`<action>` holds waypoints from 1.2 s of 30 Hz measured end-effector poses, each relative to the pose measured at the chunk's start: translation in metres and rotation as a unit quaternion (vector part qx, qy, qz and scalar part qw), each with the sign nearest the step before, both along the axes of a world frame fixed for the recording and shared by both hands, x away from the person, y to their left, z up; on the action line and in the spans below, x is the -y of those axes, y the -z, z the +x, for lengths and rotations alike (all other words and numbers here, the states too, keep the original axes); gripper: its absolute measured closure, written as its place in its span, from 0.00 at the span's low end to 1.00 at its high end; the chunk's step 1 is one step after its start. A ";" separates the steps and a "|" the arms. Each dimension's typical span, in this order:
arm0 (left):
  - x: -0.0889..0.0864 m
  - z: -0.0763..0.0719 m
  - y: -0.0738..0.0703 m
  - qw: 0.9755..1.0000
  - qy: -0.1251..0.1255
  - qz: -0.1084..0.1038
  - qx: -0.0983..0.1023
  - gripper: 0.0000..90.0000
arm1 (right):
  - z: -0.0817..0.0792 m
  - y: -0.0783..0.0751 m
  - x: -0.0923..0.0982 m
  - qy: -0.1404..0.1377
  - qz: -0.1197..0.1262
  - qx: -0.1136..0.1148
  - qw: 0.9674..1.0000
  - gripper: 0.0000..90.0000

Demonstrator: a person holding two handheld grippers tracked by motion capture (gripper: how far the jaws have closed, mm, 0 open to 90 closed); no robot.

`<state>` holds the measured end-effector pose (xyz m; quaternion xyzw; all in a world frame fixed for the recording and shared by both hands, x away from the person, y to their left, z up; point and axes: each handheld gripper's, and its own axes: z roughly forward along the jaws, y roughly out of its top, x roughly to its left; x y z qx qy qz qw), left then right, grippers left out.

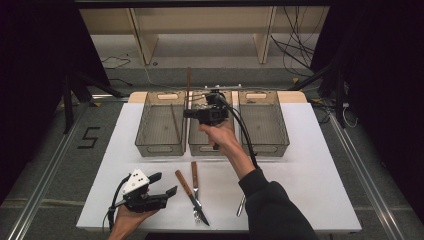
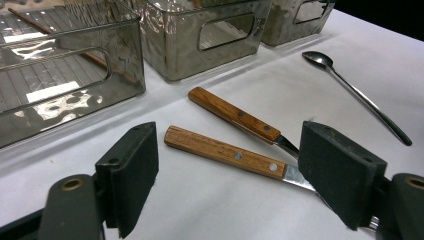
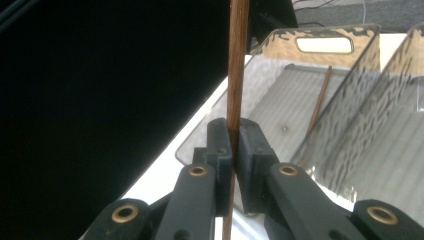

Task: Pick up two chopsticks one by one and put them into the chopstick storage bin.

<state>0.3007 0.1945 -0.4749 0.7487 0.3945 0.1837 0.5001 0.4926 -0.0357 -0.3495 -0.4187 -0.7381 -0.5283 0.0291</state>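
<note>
The right gripper view shows the right hand-held gripper [image 3: 232,145] clamped tight on a chopstick [image 3: 238,60] that stands upright between its pads, above the left bin [image 3: 320,95], where a second chopstick [image 3: 320,100] lies. The high view shows three bins [image 1: 263,122] in a row on the counter [image 1: 310,175]. The left gripper view shows the left hand-held gripper [image 2: 227,172], jaws wide and empty, low over two wooden-handled utensils [image 2: 225,152]; one spoon [image 2: 360,97] lies beyond them.

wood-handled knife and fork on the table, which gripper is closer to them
Left. The left gripper sits low, just beside the two wood handles, jaws open. The right gripper is up over the bins, shut on a chopstick.
</note>
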 end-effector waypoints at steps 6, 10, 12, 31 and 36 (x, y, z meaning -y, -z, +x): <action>-0.003 -0.002 0.001 1.000 0.003 -0.009 0.000 0.25 | 0.013 -0.005 -0.025 0.009 -0.008 0.000 1.000 0.95; -0.004 -0.003 0.001 1.000 0.003 -0.004 0.005 0.25 | 0.021 -0.004 -0.037 0.016 -0.013 -0.005 1.000 0.95; -0.004 -0.002 0.001 1.000 0.003 -0.004 0.007 0.25 | 0.027 -0.001 -0.044 0.020 -0.021 -0.010 1.000 0.95; -0.003 -0.002 0.003 1.000 0.005 -0.004 0.002 0.24 | 0.045 0.028 -0.067 0.051 -0.071 -0.021 0.996 0.95; -0.002 -0.002 0.003 1.000 0.004 -0.006 0.001 0.24 | 0.044 0.035 -0.072 0.048 -0.084 -0.024 0.995 0.95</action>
